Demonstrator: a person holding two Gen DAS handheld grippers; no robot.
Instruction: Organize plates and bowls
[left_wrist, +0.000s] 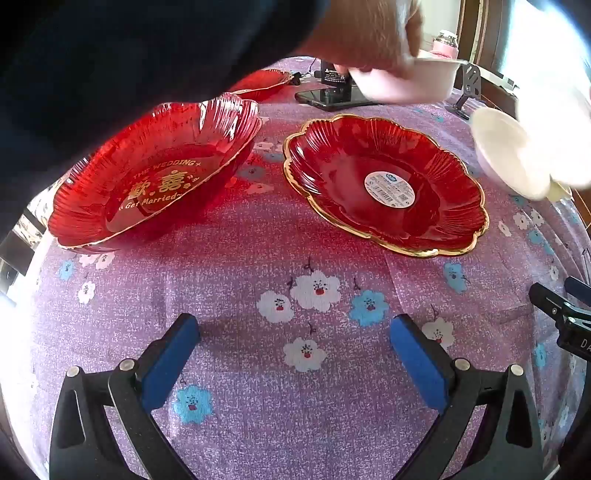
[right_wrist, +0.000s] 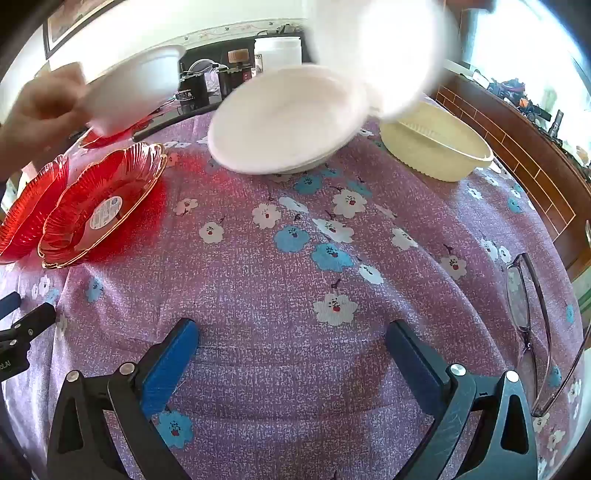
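- Left gripper (left_wrist: 295, 354) wide, empty; both red plates (left_wrist: 384, 184) lie beyond it on worktop (left_wrist: 258, 258)
- Left plate (left_wrist: 155, 173) reads "THE WEDDING", "Get Married"
- Right gripper (right_wrist: 293, 356) wide, empty; white bowl (right_wrist: 288, 118) well ahead

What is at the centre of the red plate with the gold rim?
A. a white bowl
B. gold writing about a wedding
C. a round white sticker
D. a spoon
C: the gold-rimmed red plate has a round white sticker at its centre; the gold writing is on the other red plate.
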